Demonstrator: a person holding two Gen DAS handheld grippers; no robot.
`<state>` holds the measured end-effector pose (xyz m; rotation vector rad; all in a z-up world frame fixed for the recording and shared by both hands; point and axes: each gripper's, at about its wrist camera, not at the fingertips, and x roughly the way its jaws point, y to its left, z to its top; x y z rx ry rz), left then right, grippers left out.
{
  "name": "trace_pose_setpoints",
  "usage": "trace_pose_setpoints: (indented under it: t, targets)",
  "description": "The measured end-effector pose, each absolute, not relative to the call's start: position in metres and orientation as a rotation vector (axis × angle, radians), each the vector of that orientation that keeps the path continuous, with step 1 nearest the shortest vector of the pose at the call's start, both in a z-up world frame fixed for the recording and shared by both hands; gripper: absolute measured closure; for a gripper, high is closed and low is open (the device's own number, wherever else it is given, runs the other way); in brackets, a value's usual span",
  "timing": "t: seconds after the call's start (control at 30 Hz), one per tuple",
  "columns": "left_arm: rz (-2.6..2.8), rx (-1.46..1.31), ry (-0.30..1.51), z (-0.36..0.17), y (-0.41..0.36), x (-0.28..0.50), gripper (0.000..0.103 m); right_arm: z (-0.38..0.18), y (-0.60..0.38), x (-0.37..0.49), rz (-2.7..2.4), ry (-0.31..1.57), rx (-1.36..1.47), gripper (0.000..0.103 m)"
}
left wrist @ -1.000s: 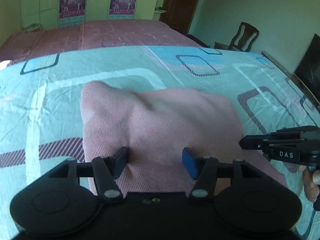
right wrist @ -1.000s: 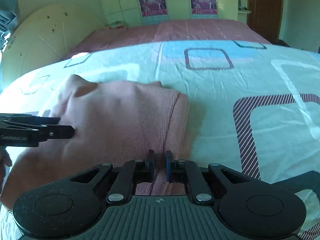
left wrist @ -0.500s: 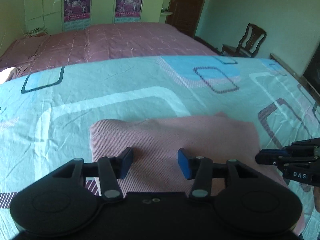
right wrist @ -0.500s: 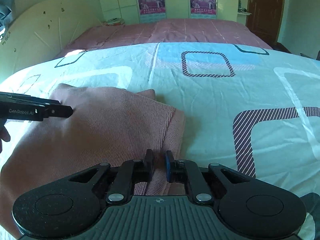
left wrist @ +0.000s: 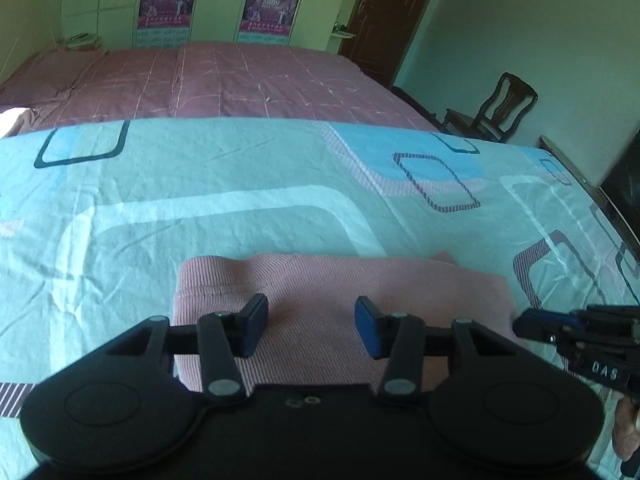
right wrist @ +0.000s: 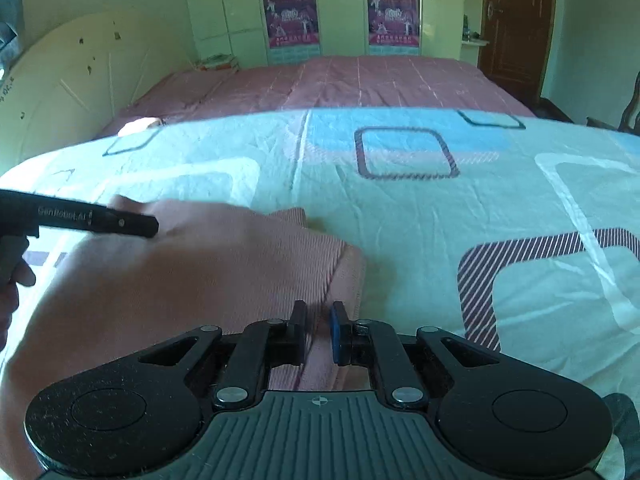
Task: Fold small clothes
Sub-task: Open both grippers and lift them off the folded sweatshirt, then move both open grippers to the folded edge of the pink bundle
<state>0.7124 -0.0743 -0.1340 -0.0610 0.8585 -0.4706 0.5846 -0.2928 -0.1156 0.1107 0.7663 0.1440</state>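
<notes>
Your left gripper hovered low over the pink garment, its fingers spread wide apart with nothing between them. The garment lay folded on the bed sheet, the teal one with the square pattern, and its far edge ran almost straight across the left wrist view, with a stitched hem showing near the left corner.

Your right gripper sat at the garment's right edge. Its fingers were drawn close together with a narrow gap, and pink cloth showed in that gap; whether they actually pinched the cloth you could not tell from either view. In the left wrist view that same gripper's tip rested right at the garment's right-hand corner.

From the right wrist view, the left gripper reached in from the left above the cloth, which looked blurred there.

Beyond the sheet lay a maroon bedspread, with two posters on the wardrobe doors and a wooden chair by the wall.
</notes>
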Motion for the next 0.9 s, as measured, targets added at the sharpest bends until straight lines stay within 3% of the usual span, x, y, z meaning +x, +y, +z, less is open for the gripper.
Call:
trace_pose_setpoints:
  t: [0.2, 0.4, 0.7, 0.9]
  targets:
    - [-0.441, 0.027, 0.852, -0.135, -0.089, 0.692, 0.056, -0.111, -0.27, 0.61, 0.208, 0.744, 0.116, 0.093]
    - [-0.402, 0.077, 0.849, -0.138, -0.099, 0.687, 0.057, -0.128, -0.262, 0.63, 0.175, 0.842, 0.106, 0.093]
    - [-0.406, 0.066, 0.803, -0.116, -0.096, 0.634, 0.057, -0.097, -0.261, 0.58, 0.242, 0.774, 0.119, 0.093]
    - [-0.373, 0.148, 0.827, -0.131, -0.106, 0.618, 0.056, -0.131, -0.253, 0.575, 0.217, 0.89, 0.025, 0.093]
